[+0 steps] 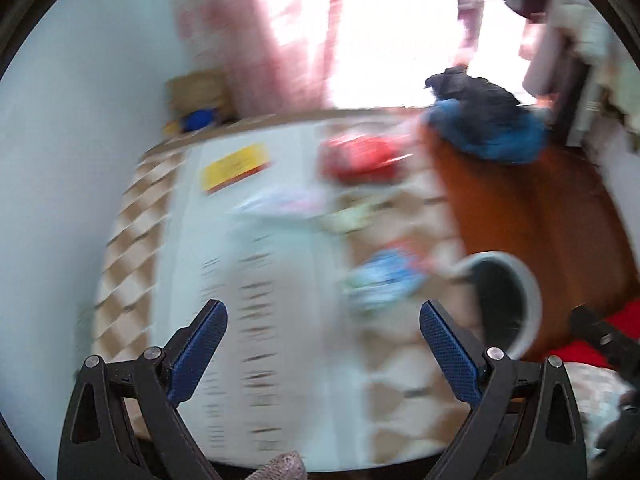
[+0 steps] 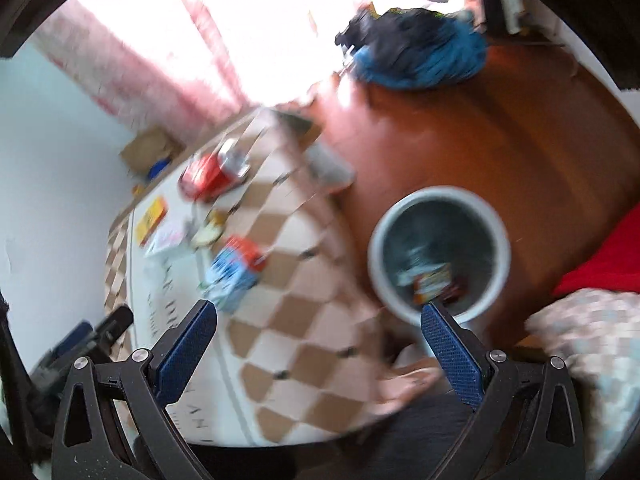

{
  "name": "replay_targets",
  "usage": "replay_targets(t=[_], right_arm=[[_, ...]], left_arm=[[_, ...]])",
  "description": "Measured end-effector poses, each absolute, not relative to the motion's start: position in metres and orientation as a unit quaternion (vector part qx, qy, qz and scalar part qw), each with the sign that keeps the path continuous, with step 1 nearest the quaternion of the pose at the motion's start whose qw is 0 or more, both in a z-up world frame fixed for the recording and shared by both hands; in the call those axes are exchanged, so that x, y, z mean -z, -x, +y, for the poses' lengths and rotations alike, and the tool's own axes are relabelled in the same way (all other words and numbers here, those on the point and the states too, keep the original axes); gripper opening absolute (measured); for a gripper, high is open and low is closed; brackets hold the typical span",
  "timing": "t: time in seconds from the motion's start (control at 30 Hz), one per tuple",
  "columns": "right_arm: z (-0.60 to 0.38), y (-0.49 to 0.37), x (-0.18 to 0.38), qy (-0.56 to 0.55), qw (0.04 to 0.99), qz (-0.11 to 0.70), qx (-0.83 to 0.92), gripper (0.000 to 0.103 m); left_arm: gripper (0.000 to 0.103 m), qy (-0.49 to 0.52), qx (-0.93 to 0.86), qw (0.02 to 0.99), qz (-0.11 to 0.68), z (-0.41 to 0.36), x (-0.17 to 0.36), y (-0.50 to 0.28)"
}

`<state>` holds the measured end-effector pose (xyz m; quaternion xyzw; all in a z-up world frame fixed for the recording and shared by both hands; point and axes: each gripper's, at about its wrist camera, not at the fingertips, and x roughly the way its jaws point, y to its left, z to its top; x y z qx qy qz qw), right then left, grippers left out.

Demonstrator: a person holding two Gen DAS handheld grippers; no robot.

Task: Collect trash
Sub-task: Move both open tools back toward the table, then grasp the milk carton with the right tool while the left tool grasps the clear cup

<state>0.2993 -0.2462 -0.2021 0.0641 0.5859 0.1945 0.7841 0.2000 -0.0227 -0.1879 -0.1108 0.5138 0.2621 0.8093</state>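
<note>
Both views blurred. Left gripper [image 1: 323, 322] spread wide, nothing btwn its blue pads, hovering over the bench [image 1: 132, 216] w/ its checkered cloth. Right gripper [image 2: 319, 322] likewise released and empty, above the bench edge, right pad over the rim of the trash bin [image 2: 504, 236].

Bin stands on the orange-brown floor [image 2: 500, 132] just beside the bench; a few wrappers [image 2: 430, 280] lie inside it.

On the bench, nearest: a blue-and-red packet [image 2: 236, 270]. Further back, a small pale scrap [image 2: 208, 232] next to a pinkish sheet [image 2: 168, 236], then a yellow card [image 2: 151, 214]. Furthest: a red packet [image 2: 204, 176].

Beyond, on the floor, a blue-and-dark heap of cloth [image 2: 420, 54]; pink curtain [image 2: 120, 76] and bright window behind.
</note>
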Motion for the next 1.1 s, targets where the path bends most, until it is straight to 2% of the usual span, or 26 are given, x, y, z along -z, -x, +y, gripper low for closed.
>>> replay_targets(t=[0.17,0.2,0.27,0.4,0.47,0.5,0.53,0.7,0.87,0.93,1.03,1.07,1.1], right_arm=[[-0.166,-0.305,0.262,-0.086,0.738,0.637,-0.206,0.102],[-0.154,-0.308,0.273,-0.089,0.733,0.644,-0.199,0.099],[-0.133,-0.317,0.292,-0.086,0.731,0.652,-0.181,0.086],[-0.095,-0.331,0.320,-0.074,0.727,0.664,-0.160,0.084],[-0.076,-0.334,0.324,-0.030,0.736,0.658,-0.157,0.076],[-0.068,-0.335,0.322,-0.009,0.740,0.652,-0.163,0.068],[-0.061,-0.335,0.321,0.013,0.740,0.647,-0.180,0.065],[-0.061,-0.341,0.312,0.090,0.747,0.631,-0.189,0.065],[-0.074,-0.350,0.312,0.089,0.742,0.636,-0.194,0.065],[-0.078,-0.353,0.314,0.094,0.744,0.634,-0.192,0.065],[-0.074,-0.356,0.316,0.094,0.743,0.636,-0.188,0.065],[-0.075,-0.356,0.317,0.095,0.742,0.637,-0.188,0.065],[-0.074,-0.357,0.318,0.097,0.741,0.637,-0.189,0.065]], left_arm=[[0.099,0.129,-0.351,0.744,0.554,0.059,0.249,-0.145],[0.099,0.133,-0.360,0.735,0.559,0.068,0.256,-0.138],[0.099,0.149,-0.378,0.715,0.570,0.089,0.275,-0.123],[0.099,0.176,-0.388,0.696,0.578,0.117,0.296,-0.107],[0.099,0.182,-0.381,0.698,0.578,0.122,0.300,-0.109],[0.099,0.186,-0.375,0.702,0.577,0.123,0.300,-0.112],[0.099,0.189,-0.367,0.707,0.574,0.124,0.299,-0.116],[0.098,0.192,-0.303,0.751,0.554,0.114,0.294,-0.157],[0.097,0.172,-0.265,0.774,0.549,0.100,0.310,-0.208],[0.087,0.170,-0.260,0.779,0.545,0.105,0.314,-0.218],[0.064,0.171,-0.255,0.781,0.543,0.106,0.317,-0.232],[0.048,0.174,-0.253,0.783,0.541,0.108,0.316,-0.234],[0.037,0.175,-0.252,0.784,0.539,0.108,0.314,-0.240]])
